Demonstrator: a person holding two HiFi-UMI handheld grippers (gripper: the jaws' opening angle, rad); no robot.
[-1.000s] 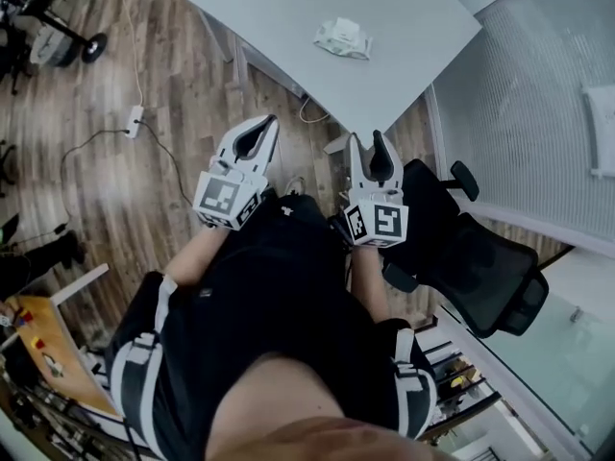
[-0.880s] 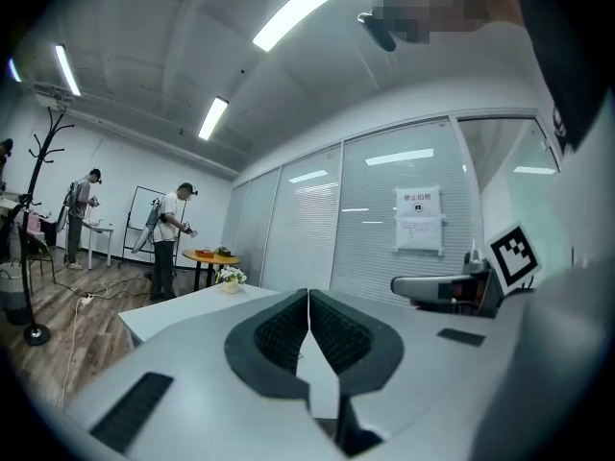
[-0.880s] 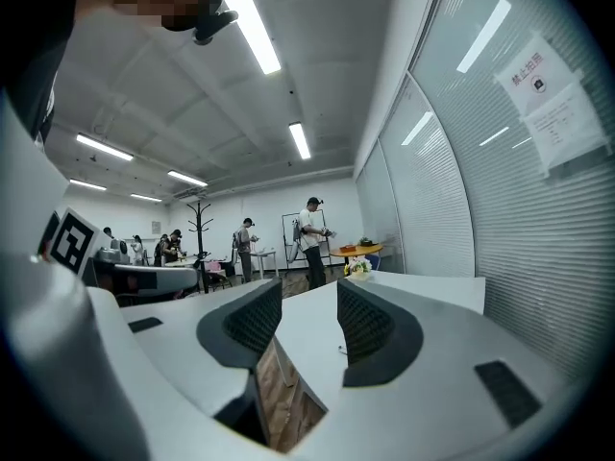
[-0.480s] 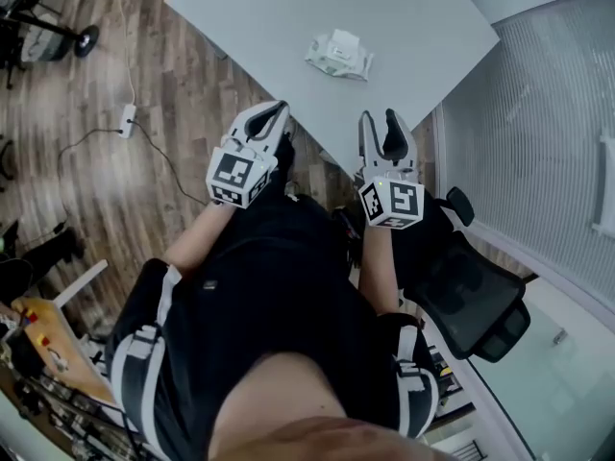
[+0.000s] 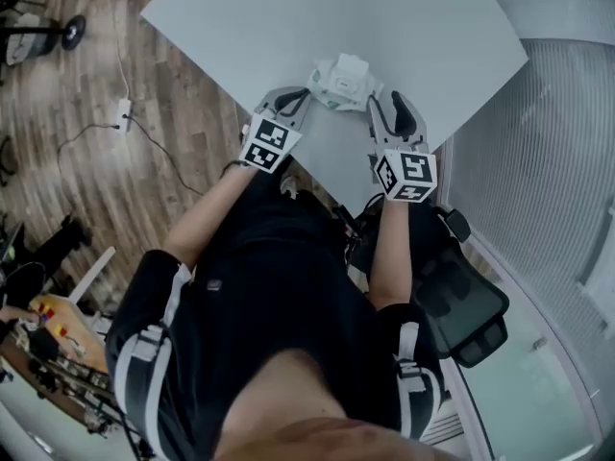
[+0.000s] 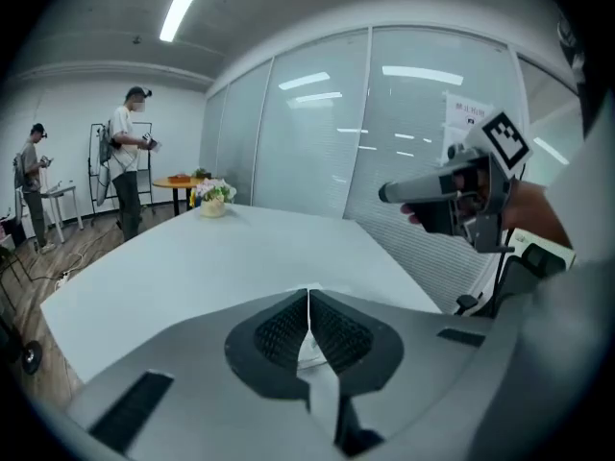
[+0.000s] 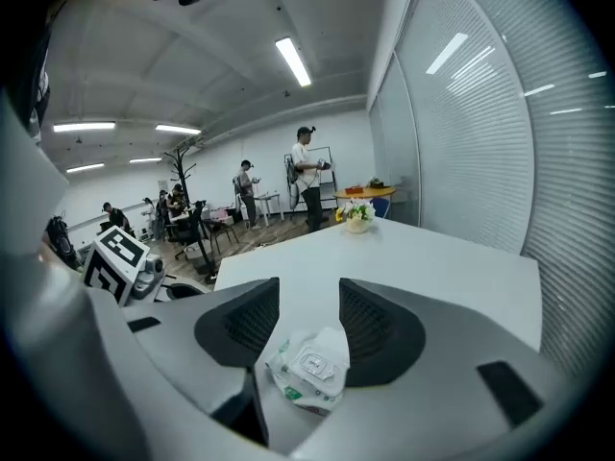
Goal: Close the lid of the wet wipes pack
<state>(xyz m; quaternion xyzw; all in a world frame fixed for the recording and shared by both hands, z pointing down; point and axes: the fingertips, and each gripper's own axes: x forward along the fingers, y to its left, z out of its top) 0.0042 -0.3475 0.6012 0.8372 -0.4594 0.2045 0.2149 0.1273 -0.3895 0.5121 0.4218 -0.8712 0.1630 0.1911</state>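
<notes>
Head view: one wipes pack (image 5: 342, 82) on table (image 5: 240, 27); left claw (image 5: 296, 99) clenched, right claw (image 5: 386, 106) opening, nothing gripped.

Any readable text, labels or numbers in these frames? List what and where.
No text can be quoted; nothing is legible.
Wet wipes pack: label on its top face and green print at one edge, too blurred to read.
Paper sheet on the glass wall: dark print, too small to read.
Marker cubes: black-and-white square patterns, no letters or numbers.
</notes>
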